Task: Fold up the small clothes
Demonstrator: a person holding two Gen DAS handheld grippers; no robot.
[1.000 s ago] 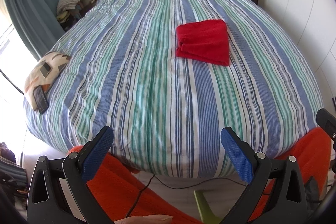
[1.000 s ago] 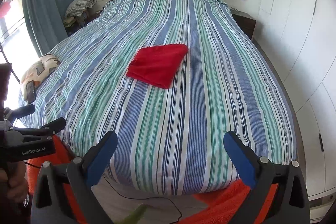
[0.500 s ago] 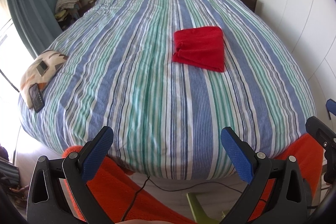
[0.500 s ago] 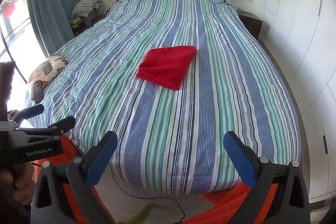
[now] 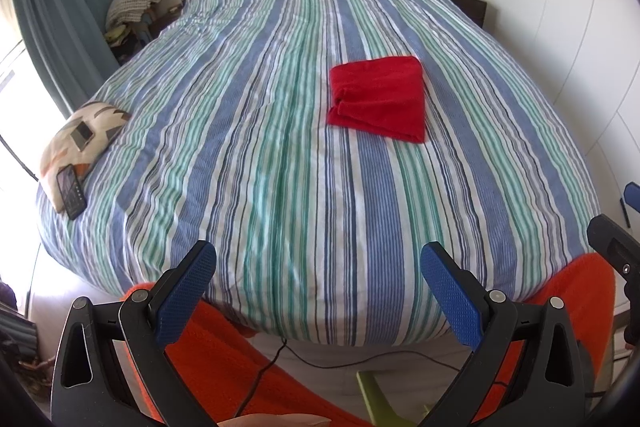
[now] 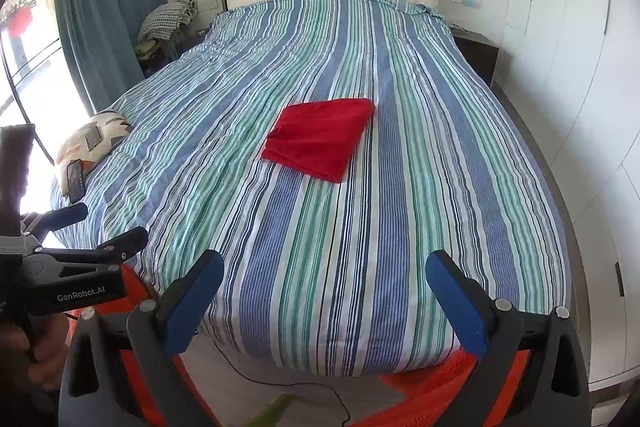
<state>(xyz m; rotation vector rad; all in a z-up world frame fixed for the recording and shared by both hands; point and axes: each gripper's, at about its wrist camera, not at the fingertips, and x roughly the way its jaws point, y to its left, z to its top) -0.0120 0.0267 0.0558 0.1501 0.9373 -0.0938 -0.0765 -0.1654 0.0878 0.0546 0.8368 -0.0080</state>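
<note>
While both grippers (image 5: pixel 318 291) (image 6: pixel 324 291) hover off the bed's (image 5: pixel 280 187) foot, jaws gape empty.

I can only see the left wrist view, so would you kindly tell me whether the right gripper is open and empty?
Observer: Yes. The right gripper is open with nothing between its fingers. It points up the bed toward the folded red cloth.
Operator: Thank you. What does that camera show of my own side?
Observer: It shows the left gripper from the side, off the bed's near left corner, with its fingers apart. A hand grips it from below.
</note>
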